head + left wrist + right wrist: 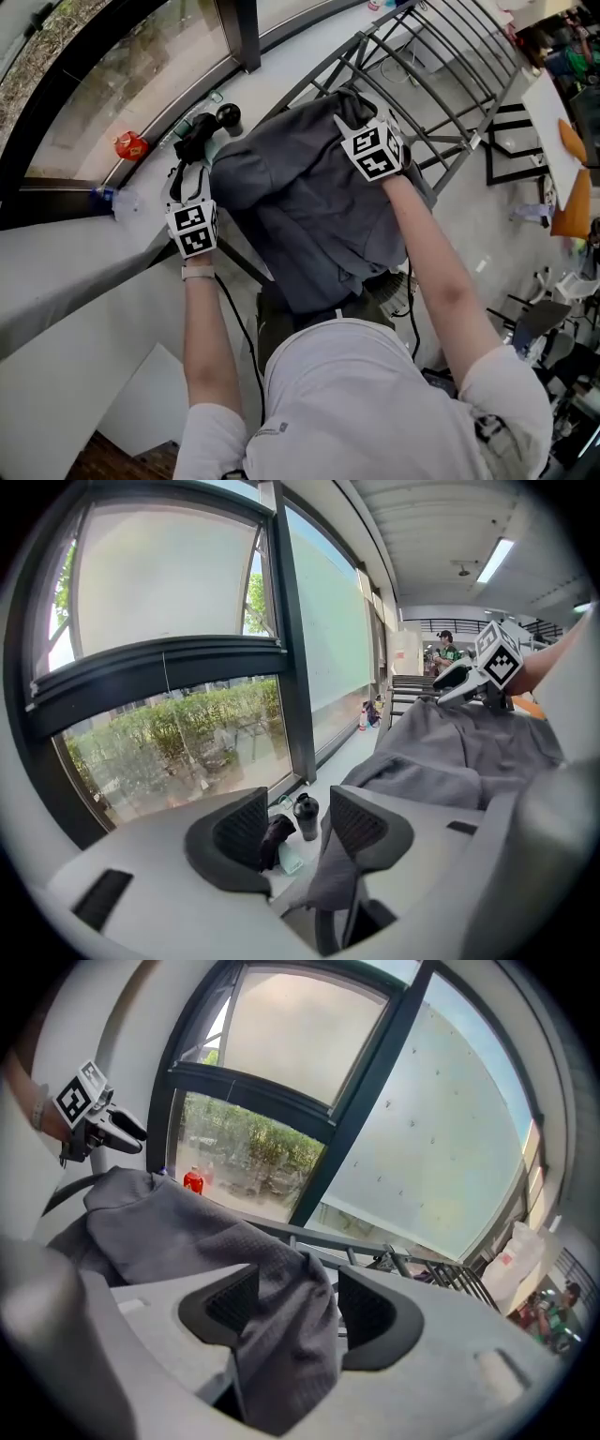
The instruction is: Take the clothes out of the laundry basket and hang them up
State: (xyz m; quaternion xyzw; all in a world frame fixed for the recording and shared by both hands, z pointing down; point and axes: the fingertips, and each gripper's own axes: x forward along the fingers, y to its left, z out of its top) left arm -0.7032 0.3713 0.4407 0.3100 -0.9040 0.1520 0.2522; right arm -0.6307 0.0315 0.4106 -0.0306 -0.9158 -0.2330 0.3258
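A grey garment [309, 216] lies draped over the dark metal drying rack [441, 84]. My left gripper [194, 192] is at the garment's left edge, by the window. In the left gripper view [298, 832] the jaws stand apart, and a fold of the grey garment [450, 752] hangs loose beside the right-hand pad. My right gripper [354, 111] rests on top of the garment at its far right corner. In the right gripper view [298, 1307] its jaws are wide, with a loose ridge of grey garment [159, 1222] lying between the pads, unpinched.
A black bottle [228, 117] and a dark bundle [192, 141] sit on the floor by the window frame. A red object [130, 145] lies outside the glass. Rack bars [375, 1251] run on past the garment. Desks and chairs [553, 309] stand at the right.
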